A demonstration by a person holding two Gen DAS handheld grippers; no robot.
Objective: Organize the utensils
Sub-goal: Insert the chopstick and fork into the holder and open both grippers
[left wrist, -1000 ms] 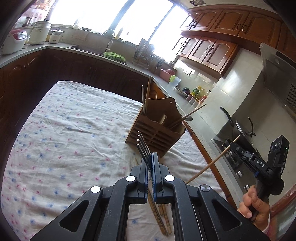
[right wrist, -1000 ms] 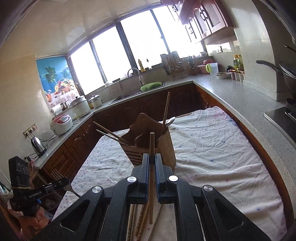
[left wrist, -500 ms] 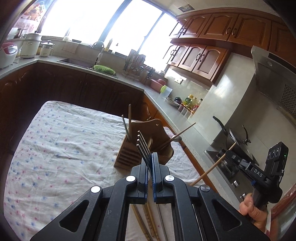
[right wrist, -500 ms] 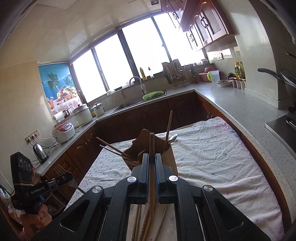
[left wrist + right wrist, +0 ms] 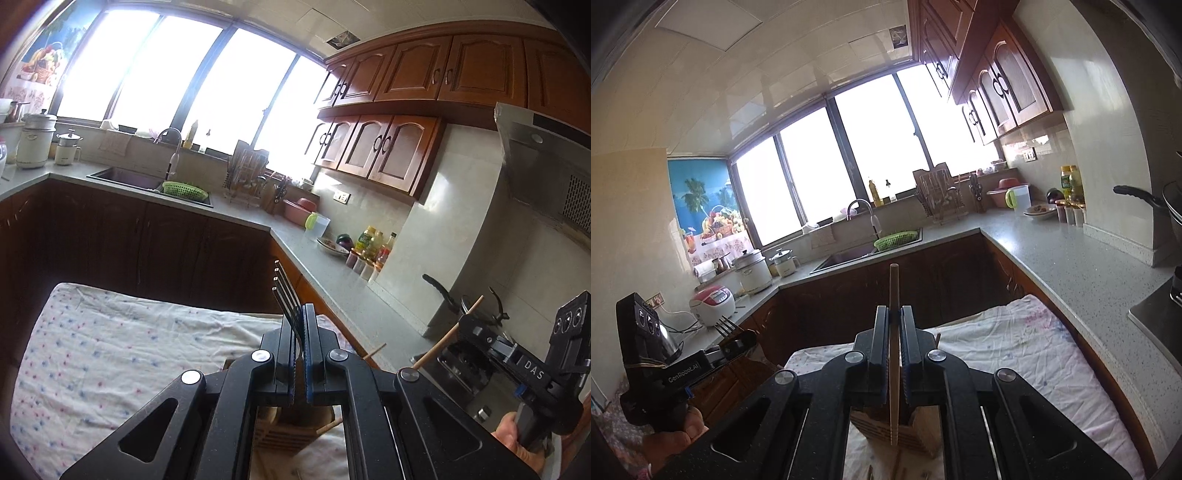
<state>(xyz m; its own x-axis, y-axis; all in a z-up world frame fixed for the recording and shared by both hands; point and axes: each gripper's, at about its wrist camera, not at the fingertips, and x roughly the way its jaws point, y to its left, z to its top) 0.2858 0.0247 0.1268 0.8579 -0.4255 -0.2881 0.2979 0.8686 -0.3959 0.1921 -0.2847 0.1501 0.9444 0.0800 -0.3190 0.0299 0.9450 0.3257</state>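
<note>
Progress: mid-task. Two utensils are in hand and neither is stowed yet.

Left tongs (image 5: 300, 321): jaws drawn narrow on a dark metal four-tined fork (image 5: 283, 291), clamped by its neck, tines rising toward 11 o'clock in the left wrist view. The same fork shows at 9 o'clock in the right wrist view.

Right tongs (image 5: 894, 325): jaws pinched on a single pale wooden chopstick (image 5: 894, 339), which stands near upright through the pads, tip toward 12 o'clock.

Destination, by judgement: the slatted wooden utensil holder (image 5: 912, 435), standing on the surface under a white cloth with small red and blue specks (image 5: 1027, 354). It sits at 6 o'clock in both views, largely hidden behind the tongs. Stick ends projecting beside it suggest some utensils are already inside; the count cannot be told.

Outstanding: both held items to be dropped in. Slim pieces at the bottom edge of the right wrist view, near the holder's base, appear to be further loose utensils awaiting collection.
</note>
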